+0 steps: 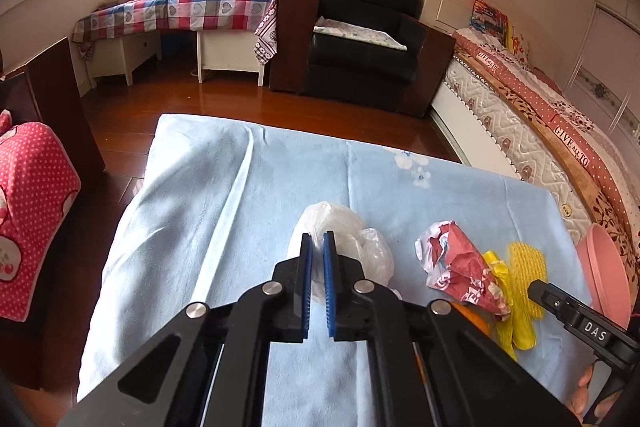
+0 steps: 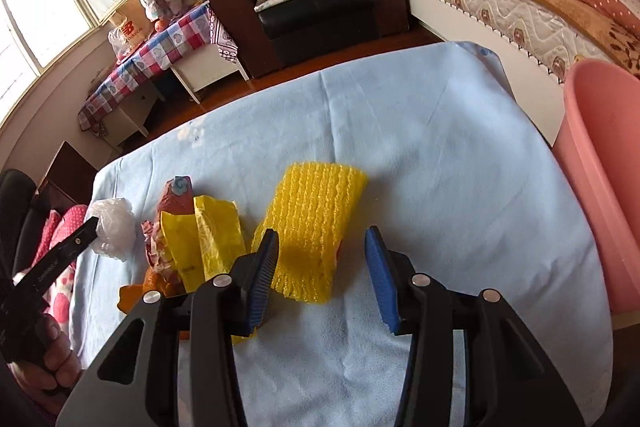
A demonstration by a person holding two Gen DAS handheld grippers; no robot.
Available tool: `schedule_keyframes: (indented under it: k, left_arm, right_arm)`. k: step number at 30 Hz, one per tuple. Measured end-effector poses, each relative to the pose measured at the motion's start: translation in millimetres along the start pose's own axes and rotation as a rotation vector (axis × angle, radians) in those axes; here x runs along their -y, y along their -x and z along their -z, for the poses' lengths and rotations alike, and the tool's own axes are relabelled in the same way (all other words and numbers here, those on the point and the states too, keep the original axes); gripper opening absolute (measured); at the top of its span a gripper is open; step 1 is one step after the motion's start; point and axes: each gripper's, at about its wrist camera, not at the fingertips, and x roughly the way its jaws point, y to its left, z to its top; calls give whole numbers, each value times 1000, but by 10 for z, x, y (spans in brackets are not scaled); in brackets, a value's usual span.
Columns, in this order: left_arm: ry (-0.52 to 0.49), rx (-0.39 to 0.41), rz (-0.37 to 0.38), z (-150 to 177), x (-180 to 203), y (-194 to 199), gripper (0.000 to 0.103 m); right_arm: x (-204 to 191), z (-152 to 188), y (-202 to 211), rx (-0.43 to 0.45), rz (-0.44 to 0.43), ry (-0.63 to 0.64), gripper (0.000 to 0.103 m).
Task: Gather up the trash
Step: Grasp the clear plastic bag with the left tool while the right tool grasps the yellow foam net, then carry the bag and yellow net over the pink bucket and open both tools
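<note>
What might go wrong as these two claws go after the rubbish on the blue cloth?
1. The left claw looks shut right at the clear plastic bag; the film may be barely pinched, if at all, and could slip free when lifted.
2. The right claw is open over the yellow foam net. The yellow wrapper lies beside one finger, so it may be dragged along.
3. The pink bin stands off the table's edge, so a loosely held piece might drop short.

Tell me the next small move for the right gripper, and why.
Probably ease the right gripper forward and down over the yellow foam net, then close. Its jaws stand open with only the net's near end between them, pads not pressing it, and the pink bin waits just right.
</note>
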Motion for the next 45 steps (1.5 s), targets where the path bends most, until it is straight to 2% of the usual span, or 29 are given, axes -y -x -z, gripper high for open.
schedule_keyframes:
  k: [2,3,4,6,7,14,23,32,45]
  left_arm:
    - [0,0,3,8,-3,30,4]
    - [0,-1,3,16,-2,56,4]
    - [2,-2,6,30,-9,90,4]
    - [3,-4,12,45,11,129,4]
    - [2,-3,11,58,2,179,4]
    - [-11,26,37,75,112,383,4]
    - [-16,48,94,145,425,696,4]
    - [-88,48,139,227,948,931,4]
    - [-187,52,200,333,1864,1077,5]
  right_arm:
    - [-21,-15,-8,-16,-3,19,43]
    - [-21,-15,0,-15,-14,22,32]
    - [-17,-12,12,-14,-18,25,28]
    - [-19,2,52,-11,-25,37,12]
    - [-19,7,77,-9,-29,46,10]
    - [30,27,473,56,-11,110,10]
    - [187,147,889,112,5,127,9]
    - [380,233,1196,169,1,105,10]
    - [909,319,1558,209,17,47,9]
